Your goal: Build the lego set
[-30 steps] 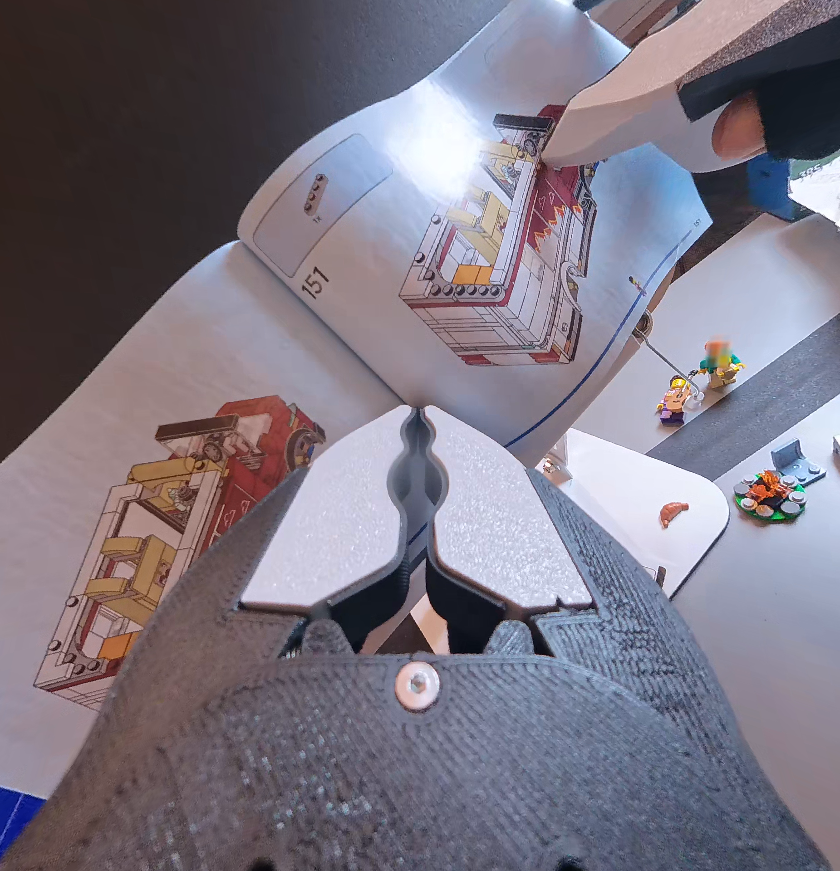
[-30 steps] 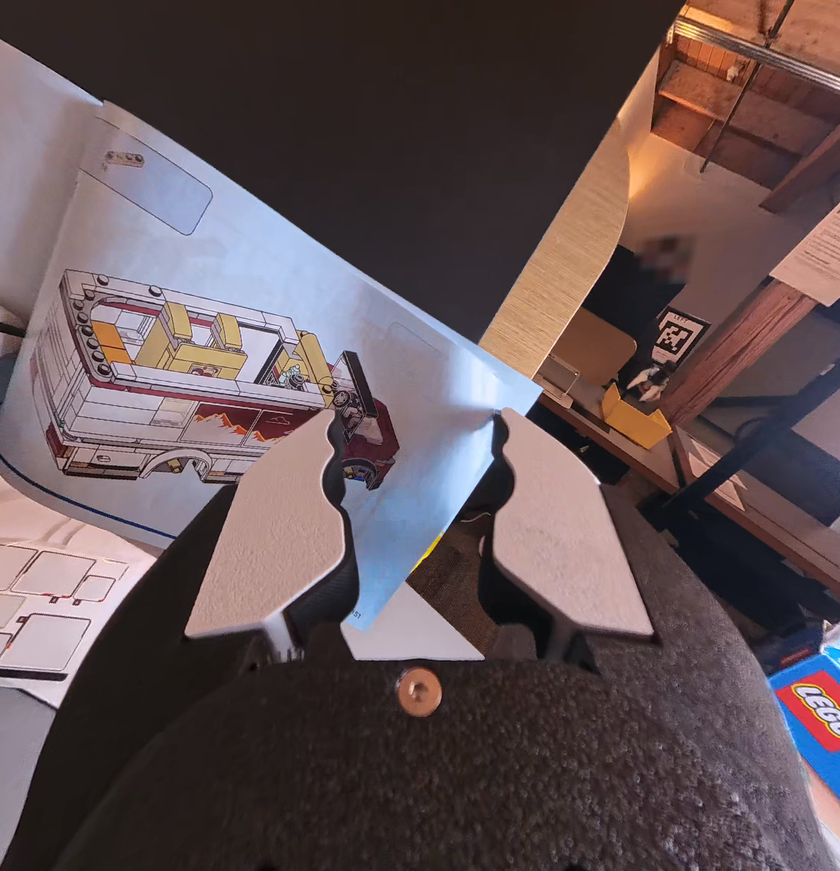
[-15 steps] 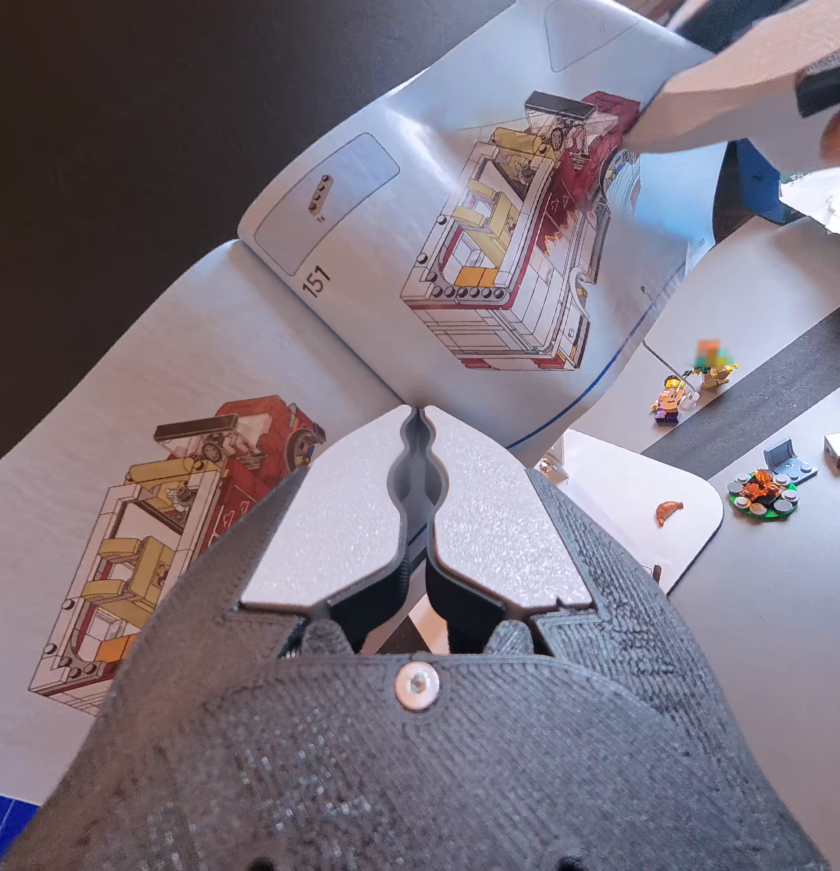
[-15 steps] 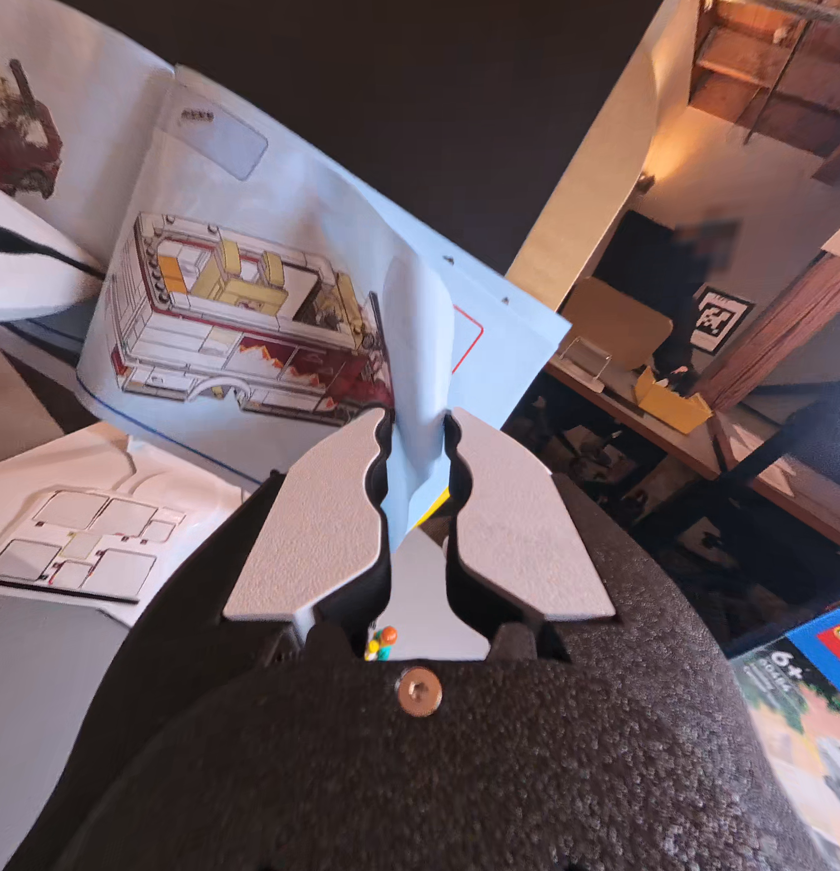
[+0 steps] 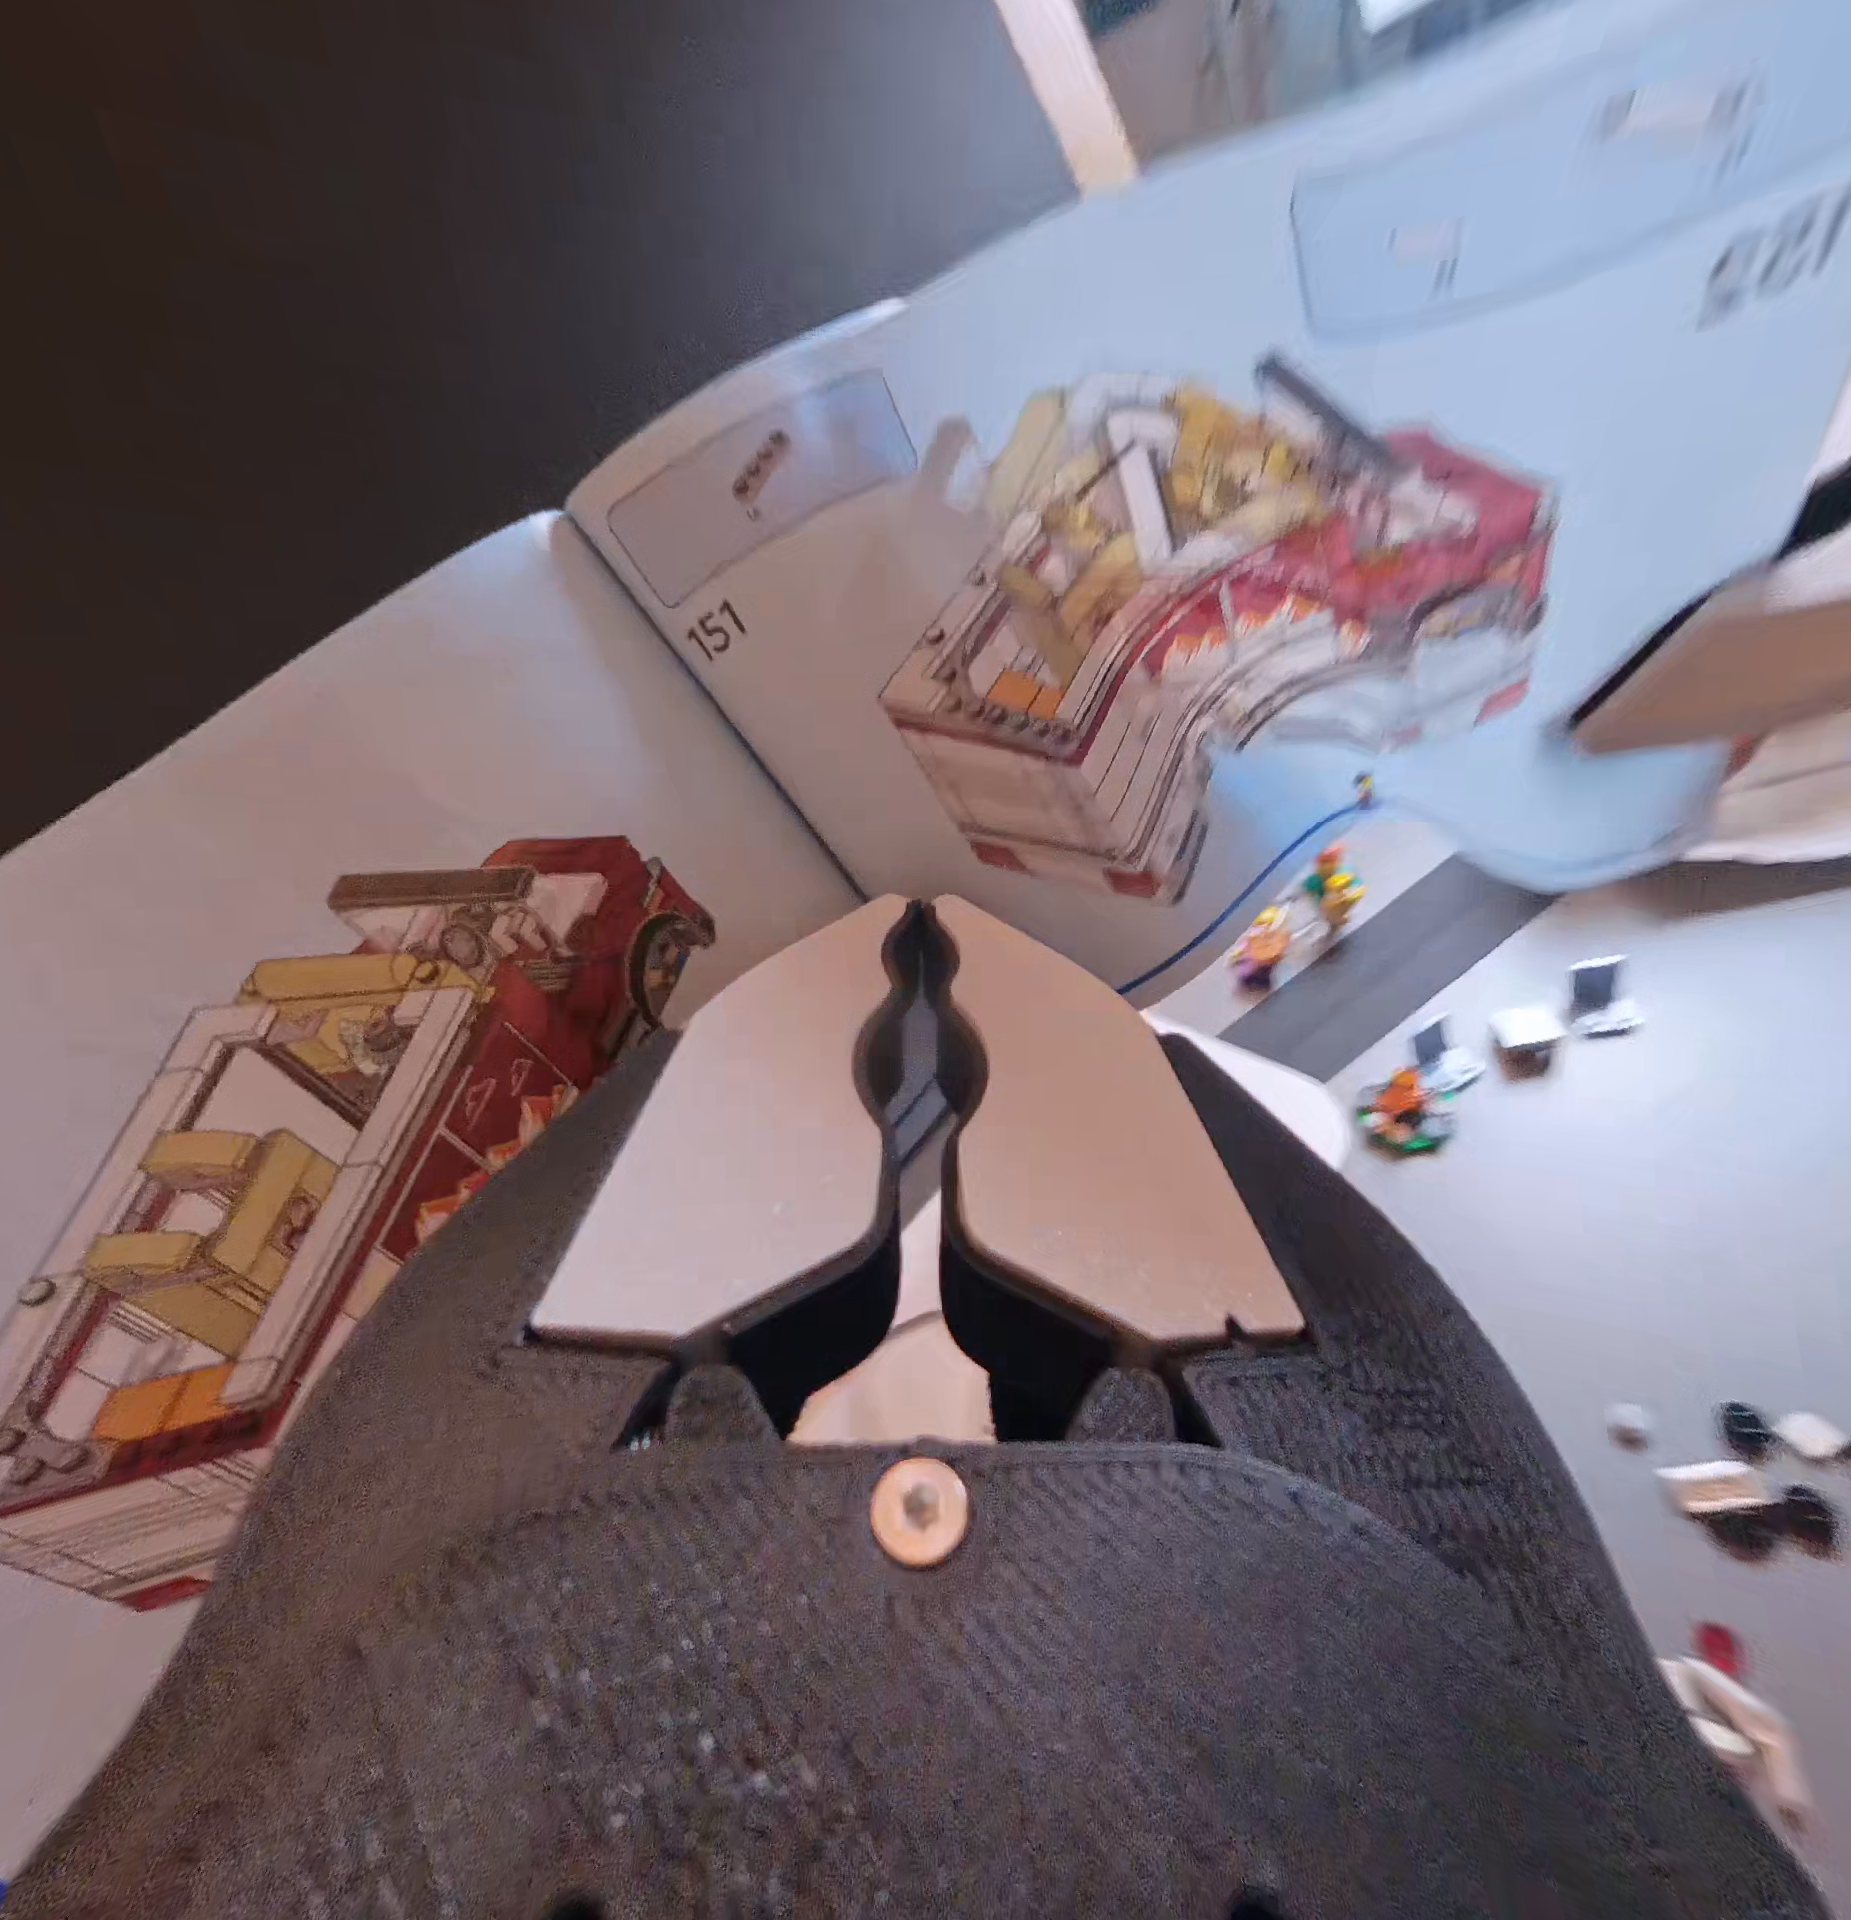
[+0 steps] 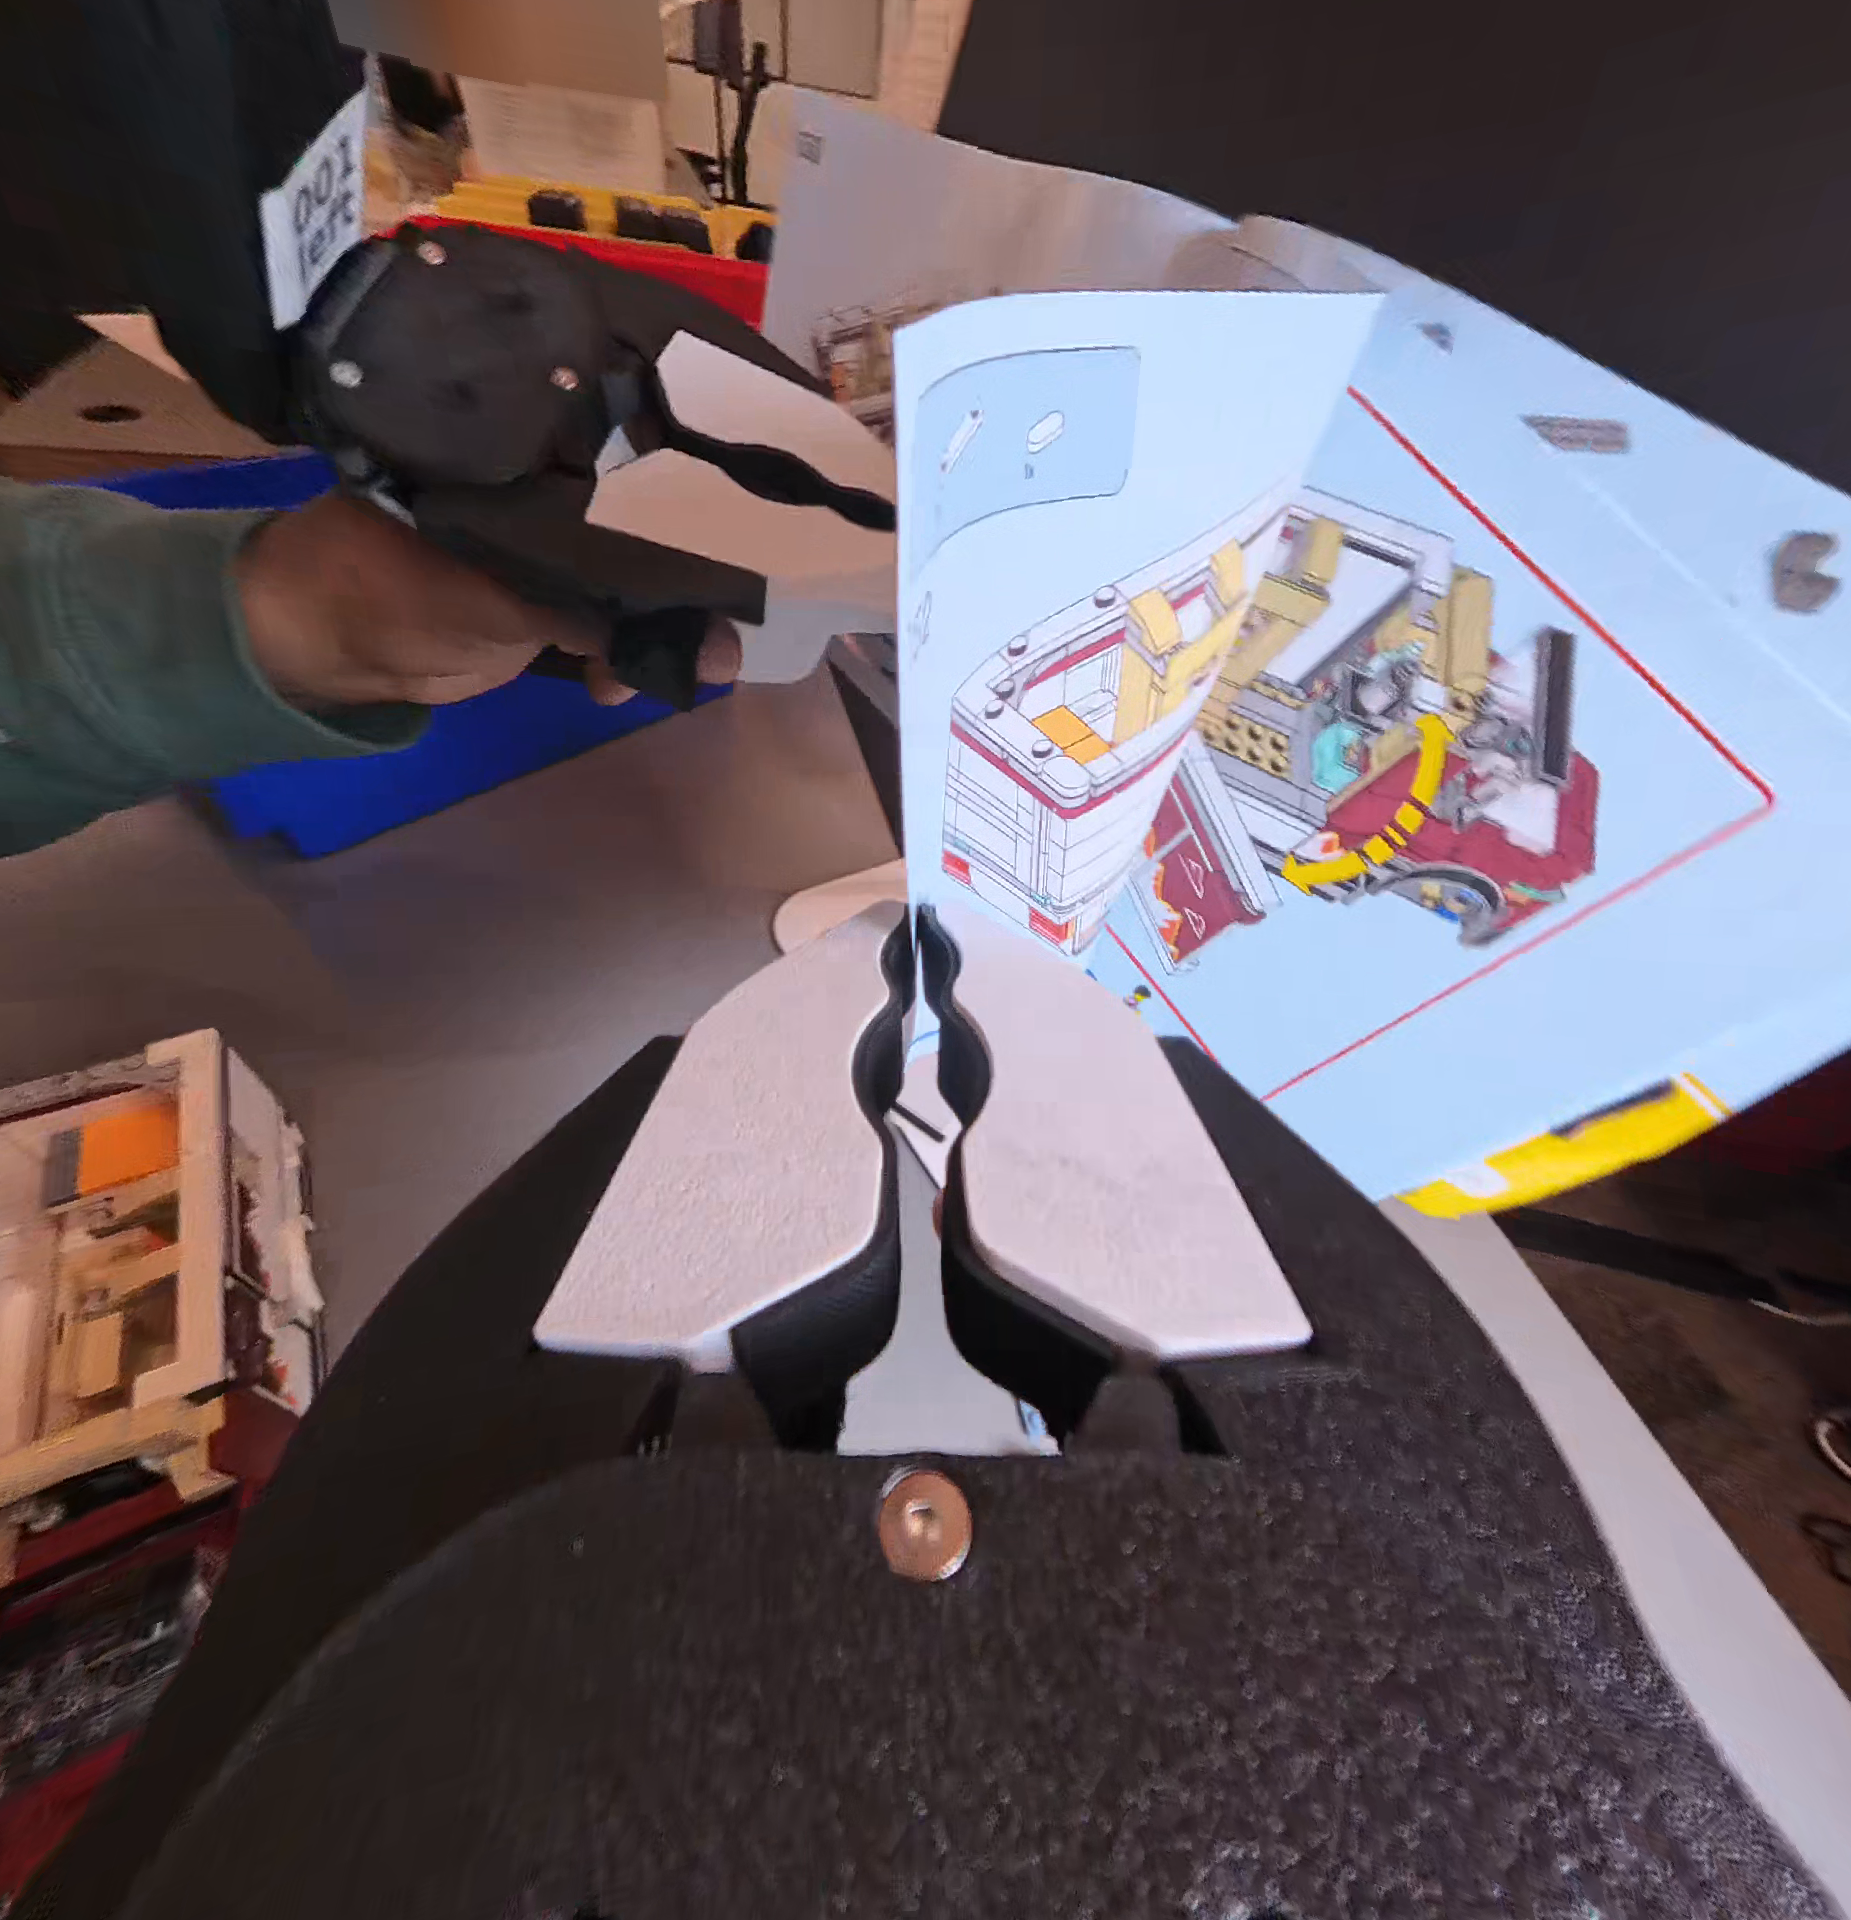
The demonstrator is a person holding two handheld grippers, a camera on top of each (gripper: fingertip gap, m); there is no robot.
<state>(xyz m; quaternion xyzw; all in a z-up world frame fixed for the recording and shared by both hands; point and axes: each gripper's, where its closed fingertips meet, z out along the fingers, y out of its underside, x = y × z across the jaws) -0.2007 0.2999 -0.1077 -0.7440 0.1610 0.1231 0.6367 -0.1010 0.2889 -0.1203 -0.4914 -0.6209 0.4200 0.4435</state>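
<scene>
The right hand-held gripper (image 6: 919,920) is clenched on the lower corner of a lifted page (image 6: 1014,665) of the building-instruction booklet (image 5: 401,686). The left hand-held gripper (image 5: 919,914) pinches the booklet's lower edge near the spine. Beyond lie minifigures (image 5: 1305,925) and loose bricks (image 5: 1523,1029) on the grey bench (image 5: 1627,1226); a blue bin (image 6: 401,769) stands behind, contents unseen.

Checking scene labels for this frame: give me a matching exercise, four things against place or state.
Things:
1. right gripper
2. left gripper
3. toy figures
4. blue bin

States or places:
a. under the hand holding the far gripper
b. fingers shut on a lifted page
c. standing on the grey table
d. fingers shut at the booklet spine

Pairs: 1-b, 2-d, 3-c, 4-a
</scene>
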